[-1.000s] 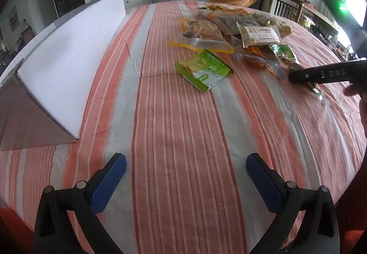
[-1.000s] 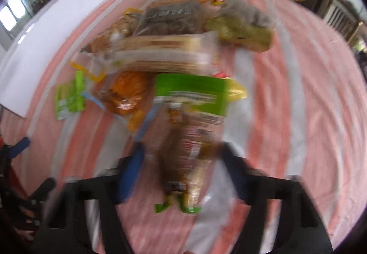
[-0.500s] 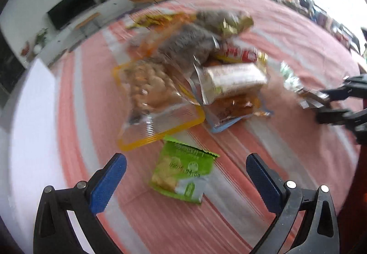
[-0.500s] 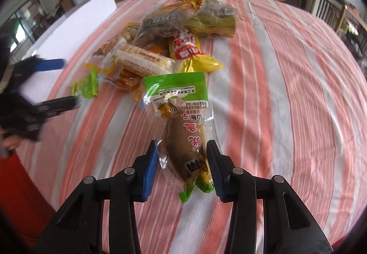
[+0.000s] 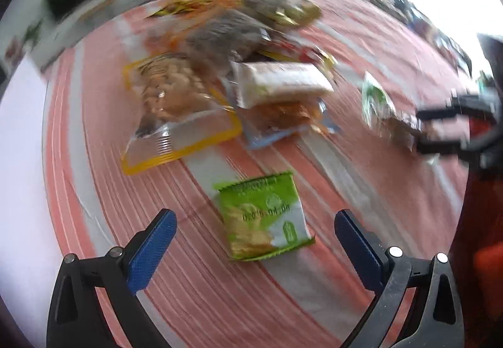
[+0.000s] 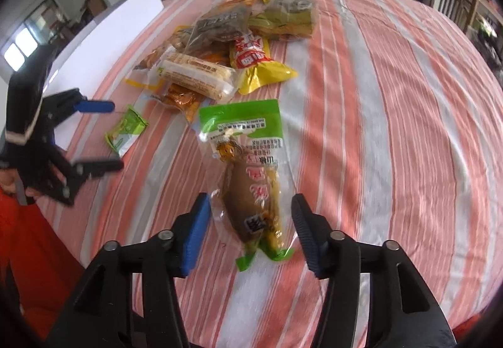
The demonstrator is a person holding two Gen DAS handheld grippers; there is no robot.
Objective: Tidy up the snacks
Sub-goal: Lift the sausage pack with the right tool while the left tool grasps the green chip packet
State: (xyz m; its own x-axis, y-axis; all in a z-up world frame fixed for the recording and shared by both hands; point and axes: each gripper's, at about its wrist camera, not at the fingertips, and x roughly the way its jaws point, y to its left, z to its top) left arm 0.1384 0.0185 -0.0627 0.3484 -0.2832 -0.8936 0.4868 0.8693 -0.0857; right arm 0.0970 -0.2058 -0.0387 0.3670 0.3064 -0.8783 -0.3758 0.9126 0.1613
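A pile of snack bags (image 6: 232,43) lies on the striped tablecloth (image 6: 393,128). My right gripper (image 6: 250,222) is open, its jaws on either side of a green-topped clear pack with a brown snack (image 6: 251,178) that lies flat on the cloth. My left gripper (image 5: 254,238) is open, just short of a small green packet (image 5: 264,216), also in the right wrist view (image 6: 125,131). The left wrist view is blurred and shows the right gripper (image 5: 440,131) at the far right by the green-topped pack (image 5: 380,109).
A white board (image 6: 103,27) stands along the table's left side, also at the left edge of the left wrist view (image 5: 19,159). A clear yellow-edged nut bag (image 5: 176,109) and a pale wafer pack (image 5: 279,84) lie ahead. Chairs stand beyond the table.
My left gripper swung right from the white board toward the small green packet and came close to it. My right gripper's jaws widened around the green-topped pack.
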